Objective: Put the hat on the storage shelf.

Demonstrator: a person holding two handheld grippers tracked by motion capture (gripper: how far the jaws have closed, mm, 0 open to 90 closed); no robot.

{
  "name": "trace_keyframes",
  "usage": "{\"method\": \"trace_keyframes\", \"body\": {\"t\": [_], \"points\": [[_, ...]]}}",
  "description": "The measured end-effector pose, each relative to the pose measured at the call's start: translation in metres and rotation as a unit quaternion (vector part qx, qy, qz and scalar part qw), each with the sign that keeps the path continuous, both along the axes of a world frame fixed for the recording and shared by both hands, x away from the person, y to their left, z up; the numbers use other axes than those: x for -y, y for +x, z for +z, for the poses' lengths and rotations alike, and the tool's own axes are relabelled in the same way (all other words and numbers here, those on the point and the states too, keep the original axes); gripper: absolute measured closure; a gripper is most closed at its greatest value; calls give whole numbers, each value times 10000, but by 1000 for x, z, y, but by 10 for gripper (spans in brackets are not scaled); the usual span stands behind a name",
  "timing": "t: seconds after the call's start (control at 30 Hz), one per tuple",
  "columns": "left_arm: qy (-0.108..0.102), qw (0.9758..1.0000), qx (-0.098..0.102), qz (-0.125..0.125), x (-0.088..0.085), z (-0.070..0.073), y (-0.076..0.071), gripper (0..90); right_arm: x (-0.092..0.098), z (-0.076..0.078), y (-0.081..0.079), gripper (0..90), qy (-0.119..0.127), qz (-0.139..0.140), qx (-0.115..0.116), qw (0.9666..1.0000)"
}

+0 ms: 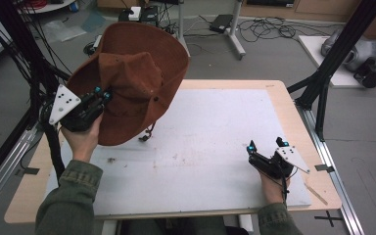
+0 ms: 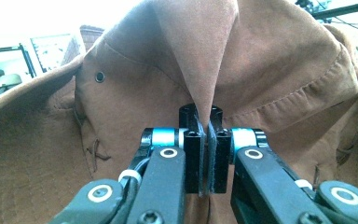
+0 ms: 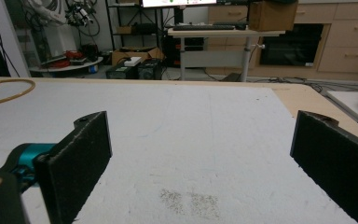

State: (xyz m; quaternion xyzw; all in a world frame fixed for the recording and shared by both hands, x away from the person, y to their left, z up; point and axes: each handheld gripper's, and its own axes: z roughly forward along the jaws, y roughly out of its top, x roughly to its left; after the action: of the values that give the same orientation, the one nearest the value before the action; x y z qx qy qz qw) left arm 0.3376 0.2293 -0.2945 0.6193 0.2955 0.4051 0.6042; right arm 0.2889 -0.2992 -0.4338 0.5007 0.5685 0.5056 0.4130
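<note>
Hat: a brown cloth hat (image 1: 137, 73) with a wide brim, held up off the table at the left side of the high view; tilted, its crown facing the person and its brim rising behind toward the far side; a short cord with a small toggle hangs from its lower edge just above the white mat

Hat up close: in the left gripper view the brown cloth (image 2: 270, 79) fills the frame; a fold of it runs down into the jaws; a small metal eyelet (image 2: 100, 76) sits in the crown at upper left; stitched seams show along the brim at right

Left gripper: the left gripper (image 1: 102, 94) is clamped on the hat; its two black jaws are pressed together with the fold of cloth pinched between them (image 2: 205, 154); the person's left hand (image 1: 81, 134) holds it raised above the table's left edge; a green sleeve covers the forearm

Right gripper: the right gripper (image 1: 266, 145) rests low at the right side of the mat, well apart from the hat; its jaws stand wide apart with nothing between them; the right gripper view looks along them across the bare mat (image 3: 200, 154)

Table: a light wooden table (image 1: 281, 98) covered by a white mat (image 1: 215, 142); the mat bears faint smudges and a small speckled patch near the right gripper

Beyond the table: grey floor with loose cables, desk legs and boxes
</note>
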Motion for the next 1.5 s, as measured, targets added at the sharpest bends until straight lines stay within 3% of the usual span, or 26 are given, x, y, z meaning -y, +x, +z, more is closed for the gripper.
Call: {"method": "trace_keyframes", "body": {"t": [0.23, 0.4, 0.83, 1.13, 1.5], "points": [[-41, 9996, -205, 178, -5, 4, 29, 873, -4, -1, -1, 43, -142, 112, 22, 9998], [-90, 9997, -126, 213, -6, 9, 37, 873, -5, -1, -1, 43, -166, 136, 13, 9998], [153, 9983, -460, 328, 2, 34, 80, 873, -2, -2, -1, 42, -140, 82, 20, 9999], [72, 9971, -532, 533, -6, 42, 93, 872, 2, -3, -3, 43, -95, 61, -27, 9999], [38, 9947, -708, 739, -14, 38, 103, 872, 0, -4, -2, 43, -121, 114, -64, 9998]]}}
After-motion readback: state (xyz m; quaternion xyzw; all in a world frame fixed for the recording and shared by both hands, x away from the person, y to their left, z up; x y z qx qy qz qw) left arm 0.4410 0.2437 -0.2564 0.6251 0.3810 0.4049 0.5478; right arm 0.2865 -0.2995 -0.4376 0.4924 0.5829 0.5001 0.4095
